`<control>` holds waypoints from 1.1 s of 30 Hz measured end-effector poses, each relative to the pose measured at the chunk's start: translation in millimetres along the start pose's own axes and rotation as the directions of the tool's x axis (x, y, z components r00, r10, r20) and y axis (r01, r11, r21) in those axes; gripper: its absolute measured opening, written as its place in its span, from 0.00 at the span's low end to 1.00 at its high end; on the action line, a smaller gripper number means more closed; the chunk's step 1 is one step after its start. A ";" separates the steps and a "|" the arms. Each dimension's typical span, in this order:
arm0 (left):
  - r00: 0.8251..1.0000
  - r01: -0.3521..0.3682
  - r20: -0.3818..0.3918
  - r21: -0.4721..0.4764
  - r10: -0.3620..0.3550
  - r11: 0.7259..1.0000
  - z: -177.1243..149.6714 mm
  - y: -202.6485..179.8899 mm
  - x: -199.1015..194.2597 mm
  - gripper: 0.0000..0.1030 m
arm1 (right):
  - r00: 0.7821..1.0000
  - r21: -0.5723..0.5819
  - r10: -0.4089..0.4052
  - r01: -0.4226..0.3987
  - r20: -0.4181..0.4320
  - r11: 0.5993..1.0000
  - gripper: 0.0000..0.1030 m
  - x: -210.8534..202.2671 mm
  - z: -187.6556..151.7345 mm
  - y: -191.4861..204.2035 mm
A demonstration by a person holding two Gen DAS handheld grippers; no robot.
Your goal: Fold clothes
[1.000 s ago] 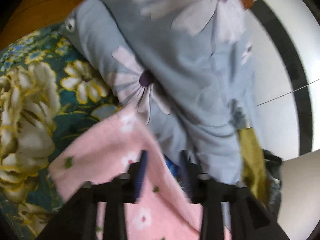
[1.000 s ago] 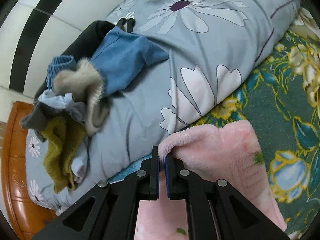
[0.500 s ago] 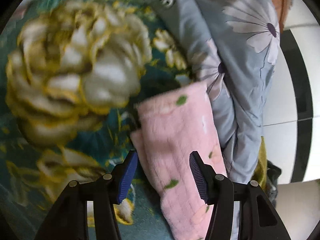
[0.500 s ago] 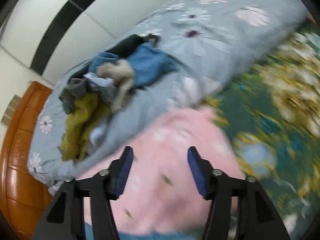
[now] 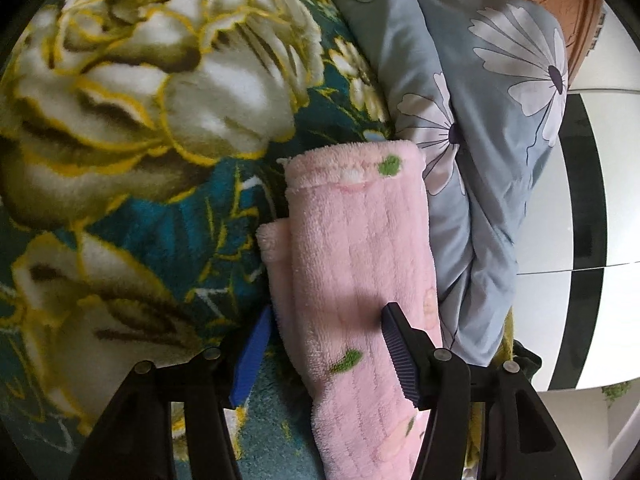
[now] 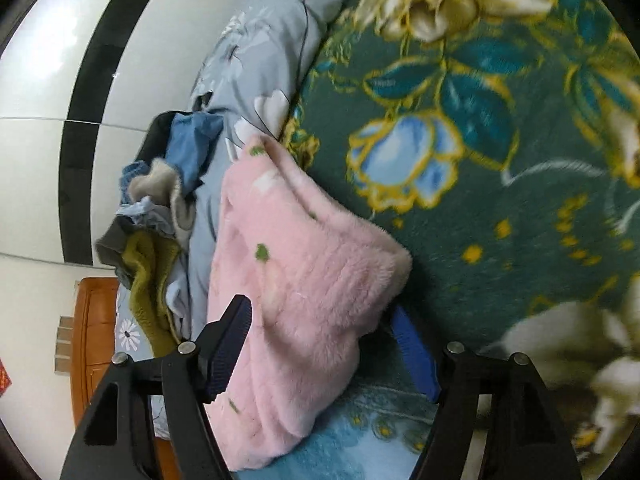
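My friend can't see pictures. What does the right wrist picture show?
A fluffy pink garment lies folded on a green flowery blanket, between the opening fingers of the right claw, which is not pinching it. A pile of other clothes sits behind.

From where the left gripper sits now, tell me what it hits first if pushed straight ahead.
The left gripper, jaws opening, would most likely meet the pink fleece garment lying between them; beyond it lies the grey floral quilt, though depth is unclear.
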State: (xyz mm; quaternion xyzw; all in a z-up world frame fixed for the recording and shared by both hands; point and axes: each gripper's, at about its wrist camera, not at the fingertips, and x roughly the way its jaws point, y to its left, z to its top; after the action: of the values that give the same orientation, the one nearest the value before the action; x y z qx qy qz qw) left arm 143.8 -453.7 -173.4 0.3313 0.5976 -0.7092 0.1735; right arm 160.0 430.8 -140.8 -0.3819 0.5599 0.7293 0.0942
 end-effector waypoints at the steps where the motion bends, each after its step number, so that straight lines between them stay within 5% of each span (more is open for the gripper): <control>1: 1.000 0.006 0.005 -0.006 -0.006 1.000 -1.6 1.3 -0.9 0.59 | 1.000 0.005 -0.002 0.002 0.004 1.000 0.71 4.9 -1.0 1.3; 5: 1.000 0.021 0.008 -0.041 -0.021 0.999 -6.5 5.9 -4.0 0.59 | 0.999 0.073 0.000 -0.003 0.054 0.997 0.71 14.4 -2.1 1.7; 6: 1.000 0.023 0.003 -0.049 -0.023 0.999 -7.9 7.0 -4.8 0.59 | 0.998 0.116 0.015 -0.022 0.060 0.993 0.64 16.3 -1.3 -0.5; 7: 1.000 0.026 -0.002 -0.050 -0.026 0.998 -8.9 7.7 -5.8 0.60 | 0.997 0.153 0.037 -0.047 0.063 0.987 0.43 17.3 -0.8 -3.2; 10: 0.999 0.037 -0.011 -0.050 -0.038 0.998 -8.2 9.3 -8.5 0.61 | 0.994 0.248 0.092 -0.104 0.062 0.963 0.19 15.2 1.9 -12.1; 17: 0.998 0.064 -0.011 -0.060 -0.065 0.996 -2.5 6.3 -3.1 0.68 | 0.981 0.113 0.155 -0.168 0.118 0.979 0.12 -32.6 38.6 29.8; 23: 0.997 0.083 0.002 -0.008 -0.083 0.997 -19.0 1.7 -1.3 0.69 | 0.990 0.074 -0.047 0.038 0.133 0.997 0.12 -61.9 75.6 15.7; 33: 0.992 0.127 0.004 -0.052 -0.127 0.991 -45.7 7.0 -4.1 0.66 | 0.991 0.068 -0.076 0.069 0.112 0.995 0.13 -47.7 87.0 3.8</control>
State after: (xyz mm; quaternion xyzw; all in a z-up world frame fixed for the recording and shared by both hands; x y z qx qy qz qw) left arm 163.2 -411.9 -178.9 0.2877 0.6356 -0.7032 0.1371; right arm 151.5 520.6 -99.3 -0.3563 0.5625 0.7276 0.1649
